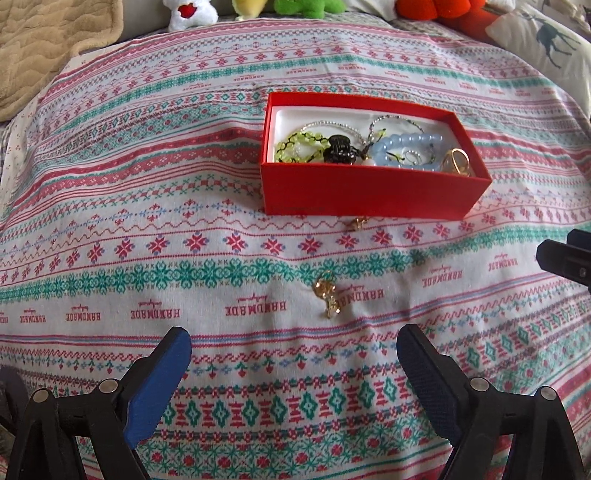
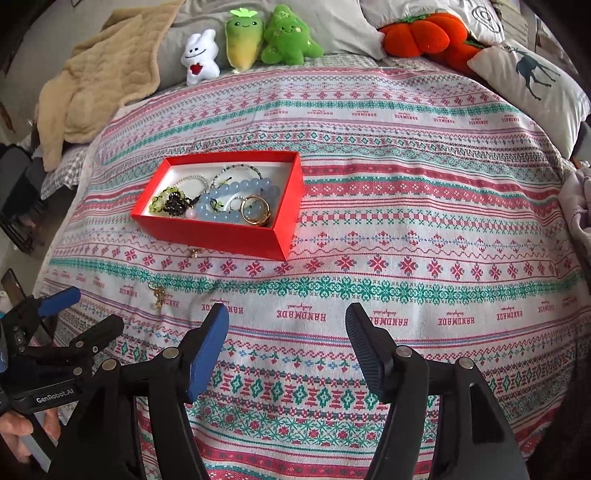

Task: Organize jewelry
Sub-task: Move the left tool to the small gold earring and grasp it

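A red box (image 1: 369, 192) on the patterned bedspread holds a blue bead bracelet (image 1: 406, 146), green beads (image 1: 299, 144), a black hair claw (image 1: 341, 149) and a gold ring (image 1: 458, 162). The box also shows in the right wrist view (image 2: 207, 230). A gold earring (image 1: 327, 293) lies on the cloth just ahead of my open, empty left gripper (image 1: 293, 345). A smaller gold piece (image 1: 356, 223) lies against the box's front wall. My right gripper (image 2: 286, 321) is open and empty, right of the earring (image 2: 159, 295). The left gripper (image 2: 85, 306) shows at the left of that view.
Plush toys (image 2: 243, 40), an orange plush (image 2: 424, 33), a deer pillow (image 2: 532, 81) and a beige blanket (image 2: 96, 74) line the far side of the bed. The patterned bedspread (image 2: 406, 206) stretches right of the box.
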Action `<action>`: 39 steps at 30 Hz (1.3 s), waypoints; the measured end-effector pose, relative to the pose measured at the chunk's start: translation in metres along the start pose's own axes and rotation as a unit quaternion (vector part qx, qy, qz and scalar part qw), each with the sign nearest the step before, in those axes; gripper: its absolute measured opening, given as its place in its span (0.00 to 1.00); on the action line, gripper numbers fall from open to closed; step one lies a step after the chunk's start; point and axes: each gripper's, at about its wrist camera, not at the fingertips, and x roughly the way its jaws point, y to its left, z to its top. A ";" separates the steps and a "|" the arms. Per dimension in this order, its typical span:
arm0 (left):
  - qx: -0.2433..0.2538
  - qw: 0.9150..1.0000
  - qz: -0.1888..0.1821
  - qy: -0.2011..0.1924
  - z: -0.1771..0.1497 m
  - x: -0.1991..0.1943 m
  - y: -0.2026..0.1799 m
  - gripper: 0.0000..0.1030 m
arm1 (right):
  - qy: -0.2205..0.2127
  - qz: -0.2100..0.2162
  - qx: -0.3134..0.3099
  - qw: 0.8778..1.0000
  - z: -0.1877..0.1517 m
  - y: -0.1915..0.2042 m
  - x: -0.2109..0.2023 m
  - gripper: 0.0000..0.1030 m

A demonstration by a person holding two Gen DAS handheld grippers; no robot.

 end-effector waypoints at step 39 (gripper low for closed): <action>0.017 0.996 -0.079 -0.032 0.008 0.053 -0.001 0.43 | 0.069 -0.026 -0.080 0.994 -0.032 0.022 0.052 0.71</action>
